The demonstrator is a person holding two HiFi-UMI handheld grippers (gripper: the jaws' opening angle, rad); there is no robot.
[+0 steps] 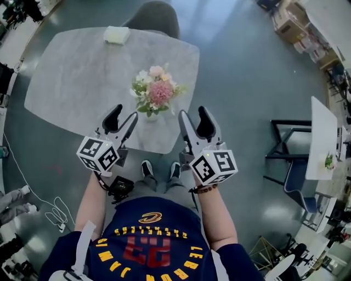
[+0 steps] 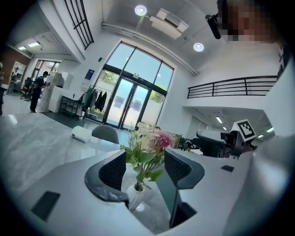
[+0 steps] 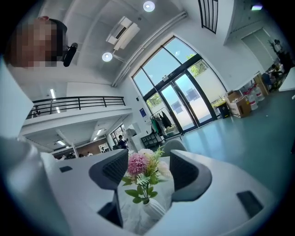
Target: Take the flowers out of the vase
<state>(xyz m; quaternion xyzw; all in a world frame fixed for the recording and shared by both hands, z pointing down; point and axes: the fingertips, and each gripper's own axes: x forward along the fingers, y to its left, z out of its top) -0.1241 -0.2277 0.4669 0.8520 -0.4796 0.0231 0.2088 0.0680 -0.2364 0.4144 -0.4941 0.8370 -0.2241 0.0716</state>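
Two grippers: left gripper [image 1: 124, 116] and right gripper [image 1: 193, 115], both with jaws spread wide. Nothing is held and neither touches anything.
Flowers [image 1: 158, 90]: upright in the vase, pink bloom in the middle. They stand close to the near edge of the table [image 1: 71, 77], at 12 o'clock from the person.
Vase [image 2: 137, 196]: small and white with a narrow neck. In the head view the blooms mostly hide it.
Left side: at 7 o'clock of the flowers, short of them. Its own view frames stems and vase between the jaws, so it looks lined up for a reach.
Right side: at 5 o'clock, mirrored, with the same framing in its own view.
Why paired: probably one is to steady the vase while the other lifts the stems. A light vase could rise or tip with them.
Stems: whether they are bunched or loose, I cannot tell.
Elsewhere: a pack [image 1: 117, 34] at 11 o'clock of the flowers and a chair [image 1: 156, 16] at 12, both well apart.
Progress: removal not yet begun.
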